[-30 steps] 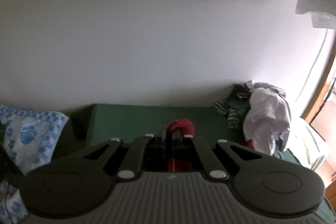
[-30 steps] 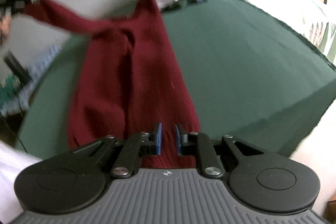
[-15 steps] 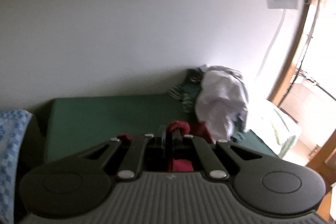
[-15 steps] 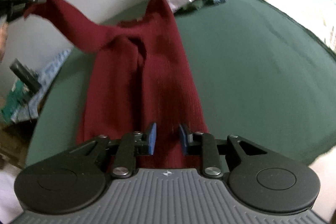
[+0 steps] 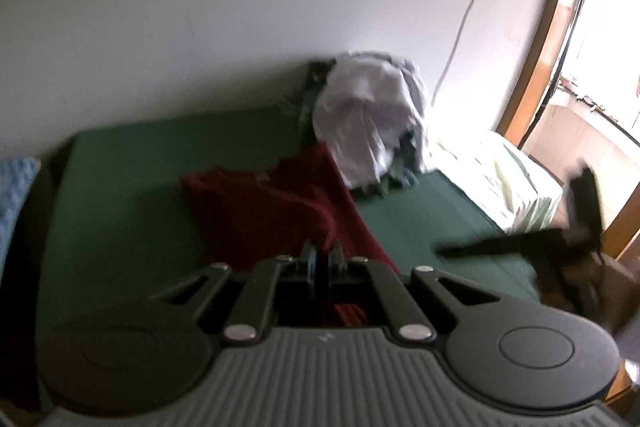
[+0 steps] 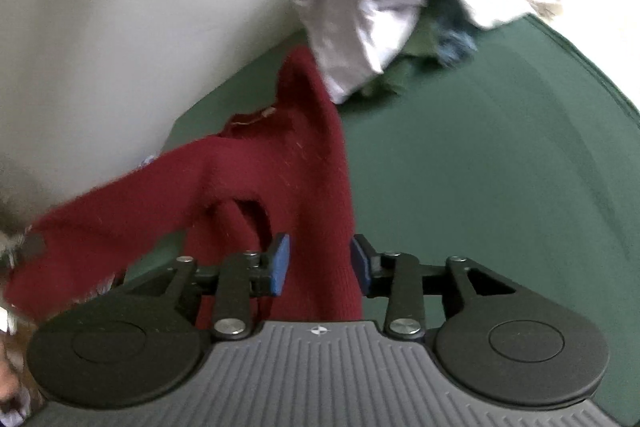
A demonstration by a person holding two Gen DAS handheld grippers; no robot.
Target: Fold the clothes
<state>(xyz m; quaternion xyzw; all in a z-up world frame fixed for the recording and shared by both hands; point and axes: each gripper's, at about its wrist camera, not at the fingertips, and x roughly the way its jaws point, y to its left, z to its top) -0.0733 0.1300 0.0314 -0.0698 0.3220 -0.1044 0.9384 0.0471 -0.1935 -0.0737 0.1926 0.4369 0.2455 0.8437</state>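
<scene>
Sweater (image 6: 308,163) sleeve swung across | left hand-held gripper (image 5: 321,259) pinched shut on it | right hand-held gripper (image 6: 320,263) just opened, letting go | fold underway on bed (image 6: 500,147)

A green-covered bed (image 5: 132,187) is standing against a plain white wall (image 5: 200,7). Right of the bed, daylight is pouring through a wood-framed doorway (image 5: 560,39); a white cable (image 5: 468,11) is hanging down the wall.
</scene>
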